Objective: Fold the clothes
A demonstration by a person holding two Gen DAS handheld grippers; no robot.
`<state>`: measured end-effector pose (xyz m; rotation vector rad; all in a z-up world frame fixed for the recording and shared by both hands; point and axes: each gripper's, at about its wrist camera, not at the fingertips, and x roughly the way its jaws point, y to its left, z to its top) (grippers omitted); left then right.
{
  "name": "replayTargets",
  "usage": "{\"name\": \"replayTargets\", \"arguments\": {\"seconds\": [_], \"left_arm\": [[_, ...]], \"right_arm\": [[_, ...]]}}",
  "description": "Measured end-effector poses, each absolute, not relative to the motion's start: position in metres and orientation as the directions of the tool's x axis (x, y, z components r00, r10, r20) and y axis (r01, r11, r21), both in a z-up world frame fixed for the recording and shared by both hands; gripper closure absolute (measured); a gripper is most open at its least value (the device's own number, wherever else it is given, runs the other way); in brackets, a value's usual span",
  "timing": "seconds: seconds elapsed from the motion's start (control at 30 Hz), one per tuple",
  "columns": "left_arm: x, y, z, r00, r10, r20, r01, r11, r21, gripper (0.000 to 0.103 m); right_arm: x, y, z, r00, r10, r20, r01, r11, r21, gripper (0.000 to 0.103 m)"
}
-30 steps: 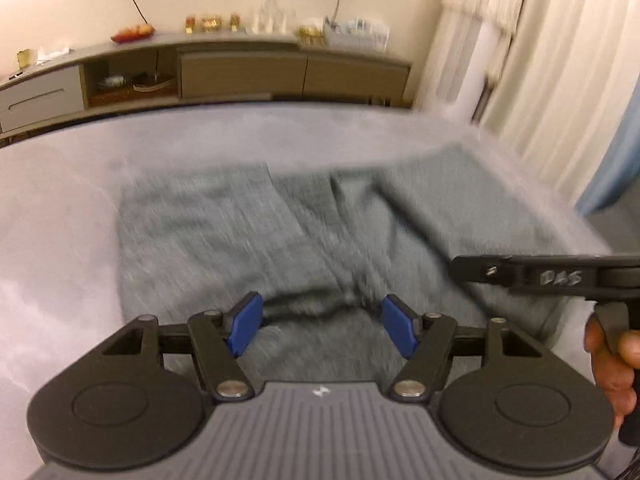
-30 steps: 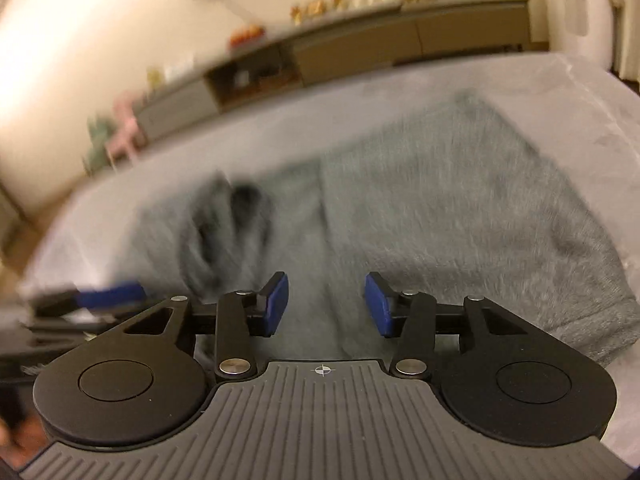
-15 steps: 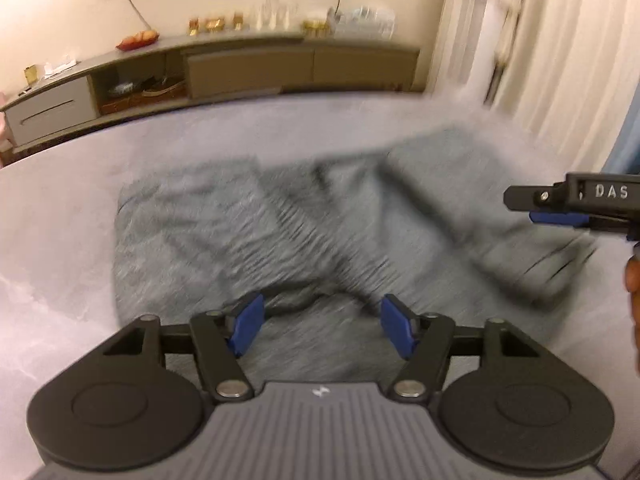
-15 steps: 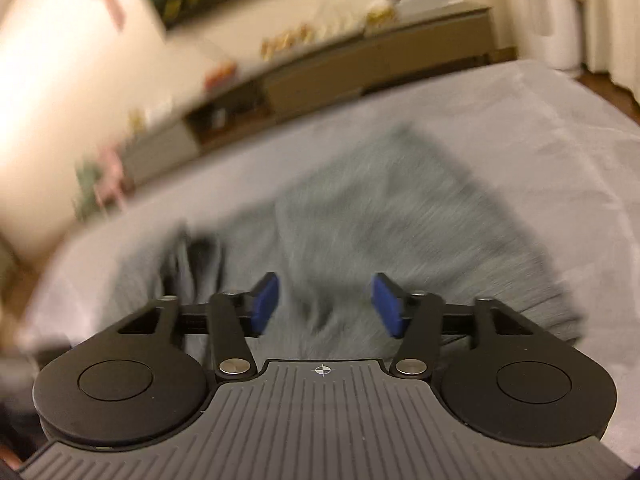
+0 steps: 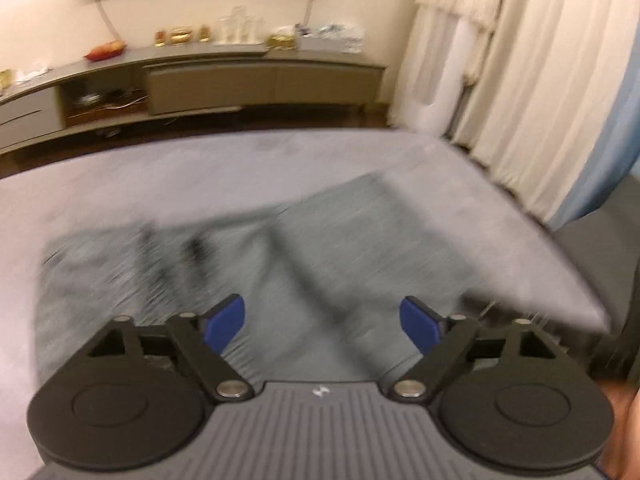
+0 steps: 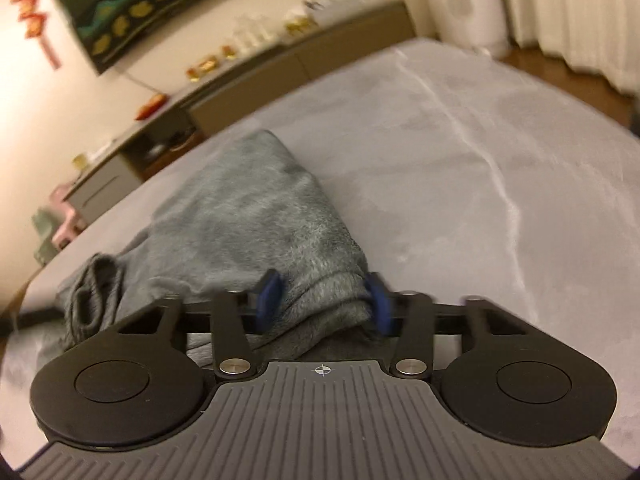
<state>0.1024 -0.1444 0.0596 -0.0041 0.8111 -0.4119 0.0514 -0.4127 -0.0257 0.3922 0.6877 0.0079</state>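
The supporting surface is a bed (image 5: 120, 184) covered with a pale grey sheet (image 6: 500, 152); the sheet shows a light crease line running across its right portion in the right wrist view; a grey-green knitted garment (image 6: 248, 216) lies directly on the sheet, spread over the near and left portion; its left part is bunched into folds (image 6: 92, 284); the far and right portions of the sheet are bare.
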Motion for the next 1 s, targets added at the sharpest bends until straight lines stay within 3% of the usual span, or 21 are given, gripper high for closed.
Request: {"name": "replayTargets", "arguments": {"seconds": [0.1, 0.2, 0.33, 0.37, 0.4, 0.47, 0.5, 0.57, 0.7, 0.73, 0.83, 0.9, 0.93, 0.97, 1.0], "left_arm": [[0.126, -0.184, 0.076, 0.584, -0.390, -0.712, 0.408, 0.899, -0.158, 0.004], [0.149, -0.220, 0.074, 0.503, -0.405, -0.764, 0.489, 0.862, -0.135, 0.001], [0.170, -0.238, 0.047, 0.446, -0.282, -0.849, 0.462, 0.886, -0.052, 0.004], [0.174, -0.239, 0.039, 0.429, -0.251, -0.868, 0.451, 0.892, -0.035, 0.016], [0.178, -0.237, 0.032, 0.414, -0.229, -0.881, 0.439, 0.898, -0.027, 0.040], [0.181, -0.222, 0.024, 0.385, -0.246, -0.890, 0.431, 0.900, -0.063, 0.062], [0.178, -0.212, 0.029, 0.390, -0.269, -0.881, 0.433, 0.897, -0.083, 0.071], [0.172, -0.191, 0.045, 0.419, -0.325, -0.848, 0.439, 0.890, -0.125, 0.077], [0.155, -0.107, 0.087, 0.524, -0.445, -0.726, 0.404, 0.880, -0.249, 0.078], [0.150, -0.073, 0.091, 0.561, -0.456, -0.691, 0.370, 0.885, -0.283, 0.078], [0.147, 0.018, 0.065, 0.622, -0.386, -0.682, 0.203, 0.920, -0.335, 0.075], [0.147, 0.049, 0.028, 0.586, -0.301, -0.752, 0.110, 0.949, -0.294, 0.062], [0.146, 0.061, 0.008, 0.555, -0.254, -0.792, 0.069, 0.963, -0.261, 0.062], [0.142, 0.070, -0.004, 0.549, -0.249, -0.798, 0.045, 0.962, -0.268, 0.059], [0.135, 0.078, -0.010, 0.565, -0.275, -0.778, 0.035, 0.950, -0.311, 0.049]], "right_arm": [[0.040, -0.387, -0.009, 0.822, 0.145, -0.550, 0.003, 0.966, 0.259, 0.082], [0.022, -0.357, 0.014, 0.860, 0.179, -0.478, -0.113, 0.980, 0.163, 0.086], [0.007, -0.324, 0.024, 0.863, 0.245, -0.442, -0.241, 0.968, 0.065, 0.089], [0.005, -0.316, 0.024, 0.861, 0.252, -0.441, -0.262, 0.964, 0.041, 0.090], [0.004, -0.312, 0.024, 0.859, 0.254, -0.445, -0.271, 0.962, 0.025, 0.091], [0.006, -0.308, 0.022, 0.854, 0.260, -0.450, -0.283, 0.959, 0.018, 0.091], [0.008, -0.309, 0.022, 0.850, 0.275, -0.449, -0.290, 0.956, 0.038, 0.091], [0.012, -0.310, 0.023, 0.841, 0.307, -0.445, -0.304, 0.949, 0.080, 0.090], [0.005, -0.312, 0.042, 0.824, 0.458, -0.334, -0.398, 0.887, 0.235, 0.047], [0.002, -0.312, 0.047, 0.806, 0.508, -0.304, -0.437, 0.857, 0.271, 0.043], [0.009, -0.306, 0.045, 0.755, 0.584, -0.298, -0.498, 0.807, 0.317, 0.041], [0.026, -0.291, 0.033, 0.727, 0.582, -0.366, -0.488, 0.812, 0.322, 0.041], [0.035, -0.282, 0.024, 0.712, 0.567, -0.413, -0.471, 0.823, 0.318, 0.041], [0.042, -0.275, 0.017, 0.699, 0.555, -0.451, -0.457, 0.832, 0.315, 0.042], [0.048, -0.269, 0.010, 0.686, 0.542, -0.486, -0.442, 0.840, 0.314, 0.043]]}}
